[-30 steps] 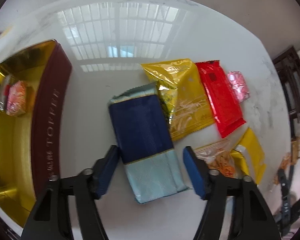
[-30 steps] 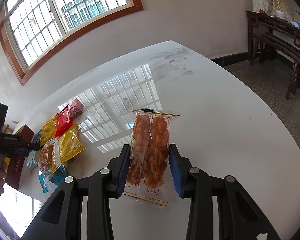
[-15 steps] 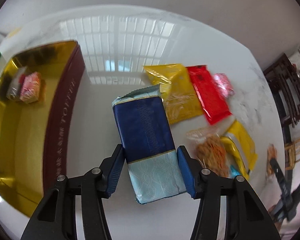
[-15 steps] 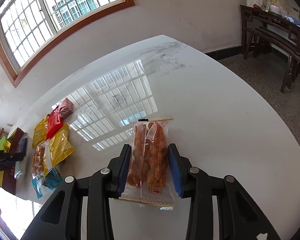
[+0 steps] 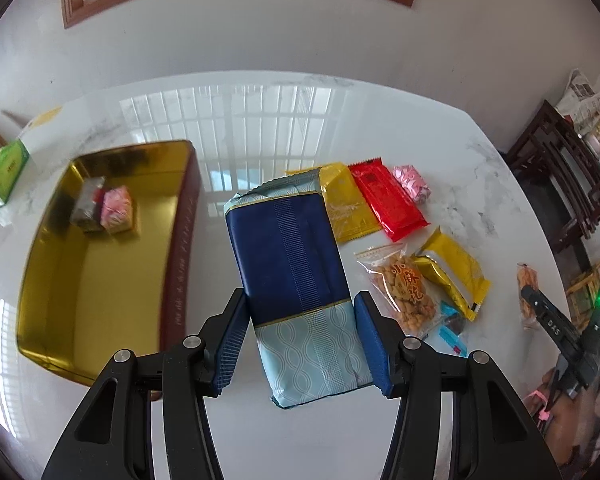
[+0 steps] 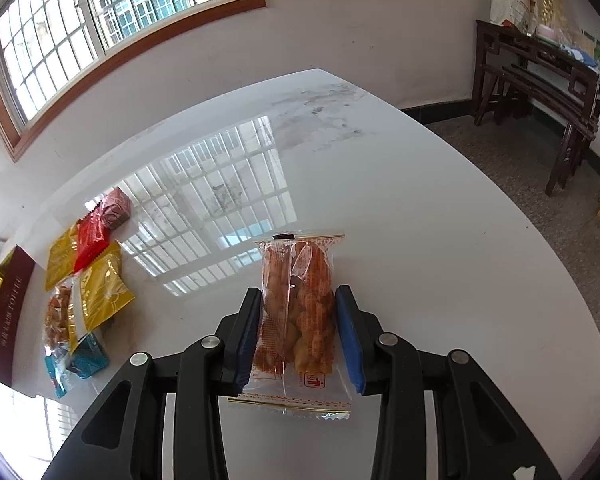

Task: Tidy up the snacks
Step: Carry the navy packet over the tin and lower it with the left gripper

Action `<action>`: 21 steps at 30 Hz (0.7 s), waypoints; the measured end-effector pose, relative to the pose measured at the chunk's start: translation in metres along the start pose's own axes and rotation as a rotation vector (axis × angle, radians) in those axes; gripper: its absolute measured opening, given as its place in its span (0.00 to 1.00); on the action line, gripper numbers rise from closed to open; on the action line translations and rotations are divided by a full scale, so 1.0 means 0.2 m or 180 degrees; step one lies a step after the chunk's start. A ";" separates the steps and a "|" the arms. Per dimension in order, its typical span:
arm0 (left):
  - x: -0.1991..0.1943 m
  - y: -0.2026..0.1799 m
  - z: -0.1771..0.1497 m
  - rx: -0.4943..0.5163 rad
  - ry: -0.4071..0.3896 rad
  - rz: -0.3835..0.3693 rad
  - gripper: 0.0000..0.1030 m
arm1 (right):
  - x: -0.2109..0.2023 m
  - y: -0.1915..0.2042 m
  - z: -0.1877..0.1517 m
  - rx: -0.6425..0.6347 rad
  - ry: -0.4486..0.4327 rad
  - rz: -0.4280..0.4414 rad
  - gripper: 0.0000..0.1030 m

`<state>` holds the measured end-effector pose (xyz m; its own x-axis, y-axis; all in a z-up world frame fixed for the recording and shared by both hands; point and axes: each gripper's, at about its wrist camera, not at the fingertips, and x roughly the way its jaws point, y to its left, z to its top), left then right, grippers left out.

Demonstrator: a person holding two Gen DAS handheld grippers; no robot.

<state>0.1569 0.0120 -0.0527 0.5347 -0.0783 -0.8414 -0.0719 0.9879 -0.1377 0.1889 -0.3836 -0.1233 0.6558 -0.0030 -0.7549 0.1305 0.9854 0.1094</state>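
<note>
My left gripper (image 5: 300, 340) is shut on a dark blue and pale blue snack pack (image 5: 296, 280) and holds it above the white table. A gold tin with maroon sides (image 5: 100, 248) sits to its left, holding a pink packet (image 5: 118, 210) and a grey one (image 5: 88, 208). My right gripper (image 6: 298, 336) is shut on a clear packet of fried twists (image 6: 298, 312), lifted over the table. Loose snacks lie on the table: yellow (image 5: 346, 208), red (image 5: 386, 200), pink (image 5: 412, 182), clear bag of twists (image 5: 404, 292), gold (image 5: 452, 272).
A green box (image 5: 4, 172) lies at the table's far left. Dark wooden furniture (image 6: 540, 76) stands by the wall on the right. The snack row also shows in the right wrist view (image 6: 88, 264), with the tin's side (image 6: 10, 312) at the left edge.
My left gripper closed on the blue pack and lifted it off the table, tilting the view up. My right gripper kept its packet and shifted slightly.
</note>
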 end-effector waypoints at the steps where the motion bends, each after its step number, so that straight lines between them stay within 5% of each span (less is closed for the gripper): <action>1: -0.02 0.01 0.00 -0.0002 -0.0027 0.0019 0.53 | 0.00 0.00 0.00 -0.0009 0.0002 -0.0016 0.34; 21: -0.24 0.45 0.05 -0.0133 -0.0375 0.0513 0.53 | 0.00 0.00 0.00 -0.0005 -0.0008 -0.0146 0.33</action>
<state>0.1331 0.1050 -0.0206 0.6082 0.0989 -0.7876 -0.1981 0.9797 -0.0300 0.1881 -0.3837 -0.1231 0.6509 -0.0487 -0.7576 0.1594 0.9845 0.0736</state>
